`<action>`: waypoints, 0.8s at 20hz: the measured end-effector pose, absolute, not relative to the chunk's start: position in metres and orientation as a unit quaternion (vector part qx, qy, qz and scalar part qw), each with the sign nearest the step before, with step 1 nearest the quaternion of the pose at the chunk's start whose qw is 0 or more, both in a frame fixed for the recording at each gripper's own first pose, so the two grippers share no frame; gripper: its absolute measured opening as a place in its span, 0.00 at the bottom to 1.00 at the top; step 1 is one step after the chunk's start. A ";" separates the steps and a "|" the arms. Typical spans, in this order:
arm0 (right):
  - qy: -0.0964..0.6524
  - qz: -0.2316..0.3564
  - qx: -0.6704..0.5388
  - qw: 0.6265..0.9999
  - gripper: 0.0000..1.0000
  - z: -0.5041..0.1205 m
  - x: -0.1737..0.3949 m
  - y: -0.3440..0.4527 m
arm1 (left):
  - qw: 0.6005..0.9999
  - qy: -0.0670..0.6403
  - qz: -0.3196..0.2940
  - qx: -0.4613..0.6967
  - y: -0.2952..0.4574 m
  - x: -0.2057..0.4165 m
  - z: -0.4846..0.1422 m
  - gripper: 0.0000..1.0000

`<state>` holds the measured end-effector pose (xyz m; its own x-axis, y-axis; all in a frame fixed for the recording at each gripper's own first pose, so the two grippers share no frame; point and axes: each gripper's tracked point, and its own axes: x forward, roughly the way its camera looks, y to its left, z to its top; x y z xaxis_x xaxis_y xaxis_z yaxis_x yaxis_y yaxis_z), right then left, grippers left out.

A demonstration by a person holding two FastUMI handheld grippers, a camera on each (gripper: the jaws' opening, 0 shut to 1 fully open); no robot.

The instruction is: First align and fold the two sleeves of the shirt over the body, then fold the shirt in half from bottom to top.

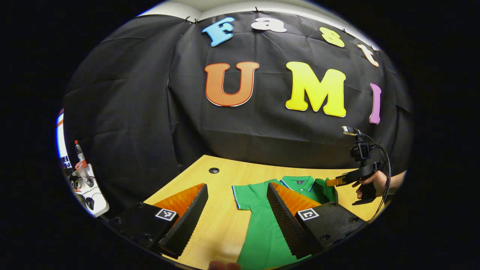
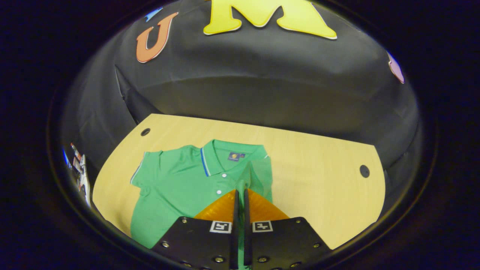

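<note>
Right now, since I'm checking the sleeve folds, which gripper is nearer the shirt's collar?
Right. The right gripper is shut on a sleeve pulled over the shirt's body, just below the collar. The left gripper hangs open above the other sleeve, farther from the collar.

Left gripper [image 1: 235,221] fingers spread wide above wooden table [image 1: 225,225], green shirt [image 1: 262,228] flat beneath, right gripper [image 1: 332,182] apparently pinching the far sleeve

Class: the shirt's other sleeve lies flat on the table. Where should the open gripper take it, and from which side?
Grip the spread sleeve at its striped cuff edge, coming in from the bare table beside it. The left gripper is open, and that edge lies free, away from the shirt body.
</note>
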<state>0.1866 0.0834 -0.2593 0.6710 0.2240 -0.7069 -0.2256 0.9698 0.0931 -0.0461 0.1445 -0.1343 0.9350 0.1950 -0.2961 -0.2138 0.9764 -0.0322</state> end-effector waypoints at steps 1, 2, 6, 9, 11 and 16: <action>0.384 0.129 0.006 0.914 0.09 -0.256 0.184 0.092 | 0.983 0.147 0.102 -0.032 0.149 -0.048 -0.134 1.00; 0.380 0.138 0.017 0.915 0.16 -0.250 0.183 0.101 | 0.983 0.149 0.100 -0.033 0.153 -0.048 -0.136 1.00; 0.355 0.137 0.011 0.925 0.40 -0.225 0.174 0.106 | 0.984 0.151 0.084 -0.036 0.160 -0.044 -0.139 1.00; 0.316 0.121 -0.011 0.941 0.76 -0.194 0.162 0.092 | 0.987 0.145 0.062 -0.034 0.161 -0.036 -0.138 1.00; 0.286 0.110 -0.018 0.952 0.78 -0.170 0.150 0.084 | 0.989 0.136 0.048 -0.032 0.159 -0.027 -0.133 1.00; 0.234 0.090 -0.001 0.968 0.78 -0.119 0.104 0.072 | 0.991 0.126 -0.003 -0.049 0.150 -0.004 -0.133 0.99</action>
